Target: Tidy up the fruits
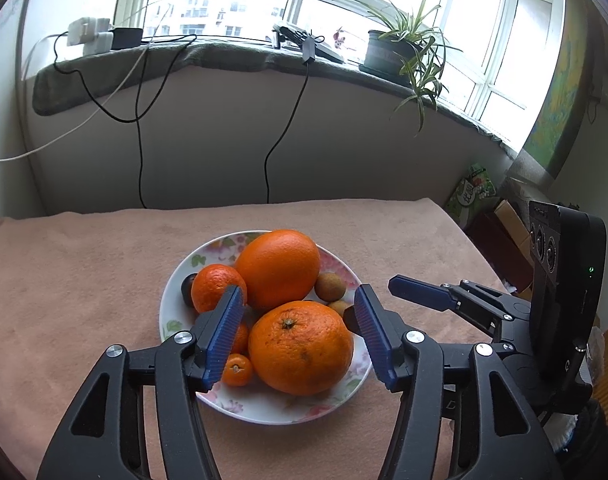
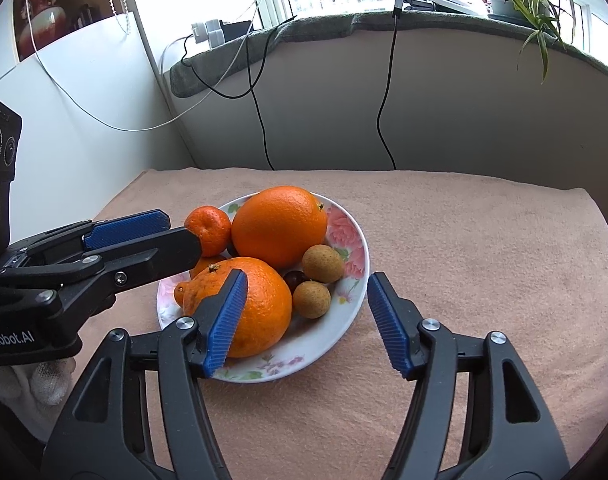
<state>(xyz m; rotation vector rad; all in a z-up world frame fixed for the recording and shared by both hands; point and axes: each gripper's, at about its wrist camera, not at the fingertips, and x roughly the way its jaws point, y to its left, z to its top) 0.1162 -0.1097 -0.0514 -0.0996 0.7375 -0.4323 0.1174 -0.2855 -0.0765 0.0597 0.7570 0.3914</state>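
Observation:
A flowered plate (image 1: 263, 408) (image 2: 304, 344) on the pink cloth holds a large orange (image 1: 277, 268) (image 2: 279, 224), a stemmed orange (image 1: 299, 348) (image 2: 259, 312) in front of it, a mandarin (image 1: 213, 286) (image 2: 209, 228), a tiny kumquat (image 1: 236, 369), two brown longans (image 2: 322, 263) (image 2: 312, 299) and a dark fruit (image 1: 188, 284). My left gripper (image 1: 299, 296) (image 2: 181, 232) hovers open over the plate's near side, its pads clear of the stemmed orange. My right gripper (image 2: 308, 280) is open too, above the longans, holding nothing; one of its fingers (image 1: 420, 296) reaches in from the right.
The pink cloth (image 2: 484, 260) covers the table out to its edges. Behind it is a wall with hanging cables (image 1: 139, 140) and a sill with chargers and a potted plant (image 1: 408, 52). Boxes and a bag (image 1: 476, 196) stand off the right. A white-gloved hand (image 2: 43, 380) holds the left gripper.

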